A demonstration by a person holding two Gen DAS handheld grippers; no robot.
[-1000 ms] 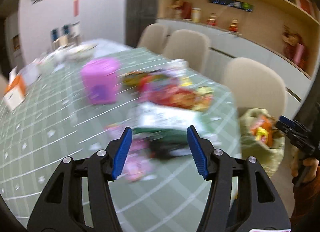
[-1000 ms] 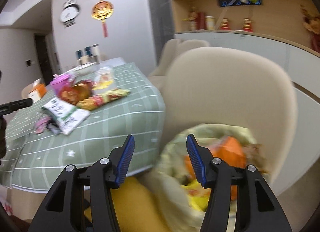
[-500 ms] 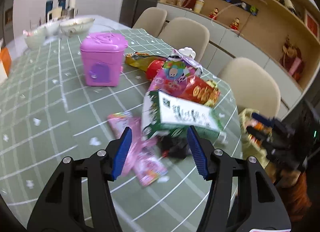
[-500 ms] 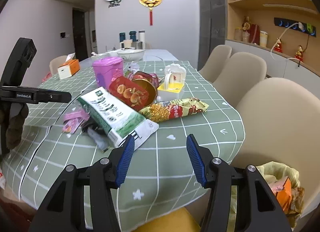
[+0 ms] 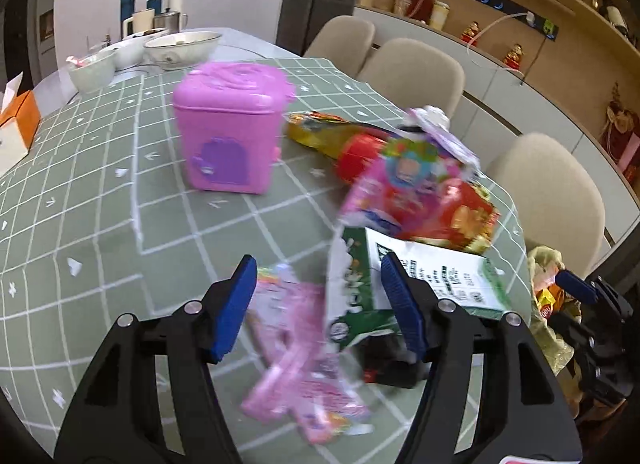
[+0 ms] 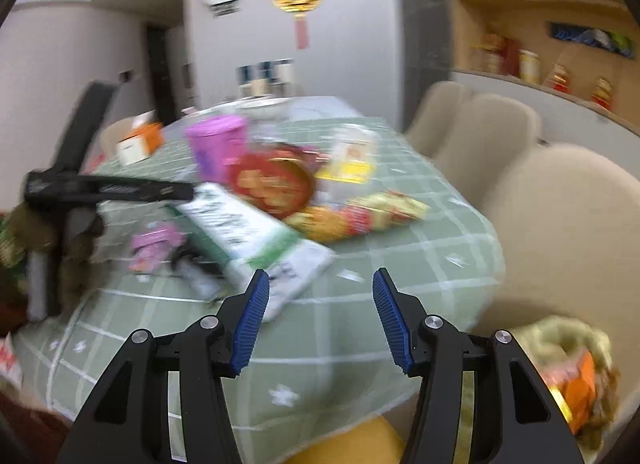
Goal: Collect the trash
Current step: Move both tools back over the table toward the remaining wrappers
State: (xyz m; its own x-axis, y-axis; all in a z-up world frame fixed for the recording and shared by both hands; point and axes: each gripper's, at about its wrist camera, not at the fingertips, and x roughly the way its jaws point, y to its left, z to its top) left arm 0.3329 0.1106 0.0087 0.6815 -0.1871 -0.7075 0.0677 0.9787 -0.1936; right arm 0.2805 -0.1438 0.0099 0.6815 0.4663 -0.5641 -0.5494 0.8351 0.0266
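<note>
Snack wrappers lie piled on the green checked tablecloth (image 5: pixel 100 192). My left gripper (image 5: pixel 320 304) is open and empty, low over pink wrappers (image 5: pixel 304 364) and the green-and-white packet (image 5: pixel 420 276). A black wrapper (image 5: pixel 392 360) lies under that packet. My right gripper (image 6: pixel 320 312) is open and empty, above the table's near edge, short of the green-and-white packet (image 6: pixel 256 232). The trash bag (image 6: pixel 572 364), with orange waste inside, sits on the chair at lower right. It also shows in the left wrist view (image 5: pixel 548 276).
A pink toy bin (image 5: pixel 228 128) stands mid-table. Red and yellow snack bags (image 5: pixel 420 192) lie behind the packet. Bowls (image 5: pixel 180 48) and an orange tissue box (image 5: pixel 16 128) sit at the far end. Beige chairs (image 6: pixel 560 232) line the right side.
My left gripper has dropped closer to the pink wrappers and the green-and-white packet. My right gripper has swung from the trash bag towards the table. Both stay open.
</note>
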